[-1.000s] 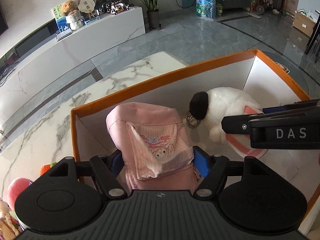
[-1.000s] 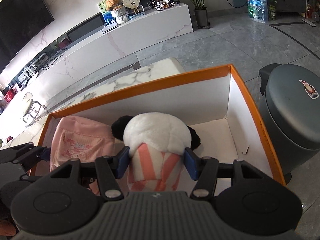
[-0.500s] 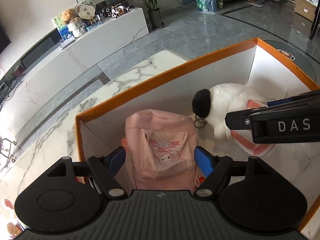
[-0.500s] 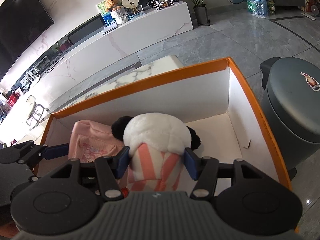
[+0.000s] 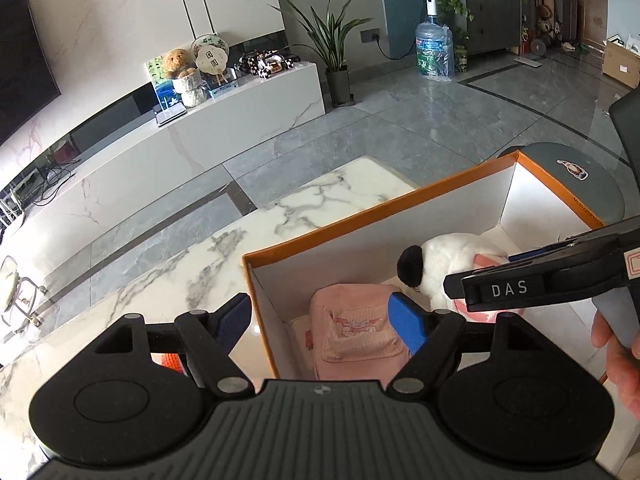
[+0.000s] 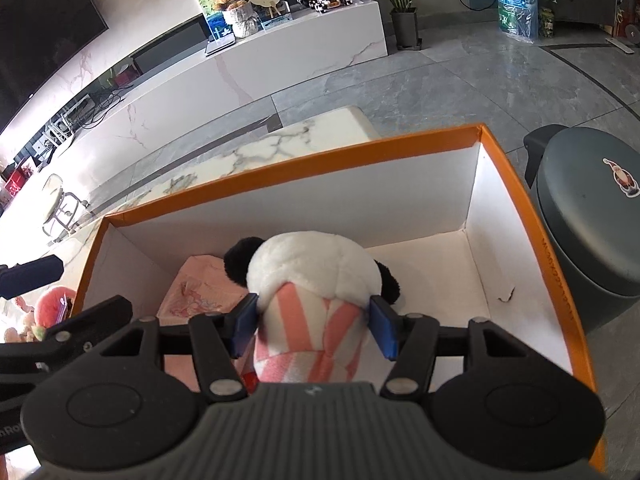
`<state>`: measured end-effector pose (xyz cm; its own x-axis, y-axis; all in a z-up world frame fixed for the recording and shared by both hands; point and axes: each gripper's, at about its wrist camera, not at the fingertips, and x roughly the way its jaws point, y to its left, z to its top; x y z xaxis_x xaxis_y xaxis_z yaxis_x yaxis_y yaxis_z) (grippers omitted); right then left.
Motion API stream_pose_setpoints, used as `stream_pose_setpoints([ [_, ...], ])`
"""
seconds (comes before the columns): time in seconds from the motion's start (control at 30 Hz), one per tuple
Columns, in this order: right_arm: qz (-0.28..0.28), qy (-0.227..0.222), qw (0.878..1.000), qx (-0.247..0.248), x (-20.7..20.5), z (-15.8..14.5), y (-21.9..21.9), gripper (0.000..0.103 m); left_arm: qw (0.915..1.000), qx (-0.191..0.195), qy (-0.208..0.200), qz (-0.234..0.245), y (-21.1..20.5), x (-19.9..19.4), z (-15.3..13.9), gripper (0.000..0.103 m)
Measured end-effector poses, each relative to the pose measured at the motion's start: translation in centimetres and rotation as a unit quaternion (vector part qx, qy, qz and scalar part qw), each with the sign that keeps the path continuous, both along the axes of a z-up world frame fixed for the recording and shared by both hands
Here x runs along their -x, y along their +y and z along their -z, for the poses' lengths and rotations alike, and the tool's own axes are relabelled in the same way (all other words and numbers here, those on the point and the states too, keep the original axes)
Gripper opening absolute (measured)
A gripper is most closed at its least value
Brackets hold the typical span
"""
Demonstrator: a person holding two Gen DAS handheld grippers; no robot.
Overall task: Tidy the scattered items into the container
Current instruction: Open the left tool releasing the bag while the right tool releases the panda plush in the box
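While the table (image 5: 168,272) of white marble fills the left of both views, the box (image 6: 304,164), orange outside and white inside, sits on its right end, with a grey bin (image 6: 592,216) just beside it. Inside the box, at its left end, the pink bag (image 5: 356,320) lies flat on the floor. The left gripper (image 5: 320,320) hangs above it with its 2 fingers spread wide, 1 outside the box wall, touching nothing. The right gripper (image 6: 314,324) is clenched on the panda (image 6: 316,280), its blue pads pressed to the striped pink body, holding the toy over the box floor, near the bag. A pink toy (image 6: 52,306) lies on the table outside the box.
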<state>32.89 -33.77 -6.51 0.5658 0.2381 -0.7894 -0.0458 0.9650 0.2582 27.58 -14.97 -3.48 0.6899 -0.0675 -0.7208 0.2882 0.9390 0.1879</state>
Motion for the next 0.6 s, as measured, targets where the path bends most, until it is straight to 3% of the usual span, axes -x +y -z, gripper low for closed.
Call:
stream_pose_setpoints([
  [0.3, -0.006, 0.034, 0.998, 0.05, -0.7, 1.0, 1.8, 0.062, 0.9996, 0.015, 0.019, -0.013, 2.8, 0.7, 0.5, 0.088],
  [0.47, -0.034, 0.047, 0.994, 0.087, -0.8, 1.4, 3.6, 0.063, 0.9985, 0.038, 0.039, -0.001, 3.9, 0.8, 1.1, 0.069],
  [0.6, -0.059, 0.054, 0.995, 0.065, -0.8, 1.4, 4.3, 0.063, 0.9965, 0.058, 0.059, 0.012, 4.2, 0.9, 1.7, 0.044],
])
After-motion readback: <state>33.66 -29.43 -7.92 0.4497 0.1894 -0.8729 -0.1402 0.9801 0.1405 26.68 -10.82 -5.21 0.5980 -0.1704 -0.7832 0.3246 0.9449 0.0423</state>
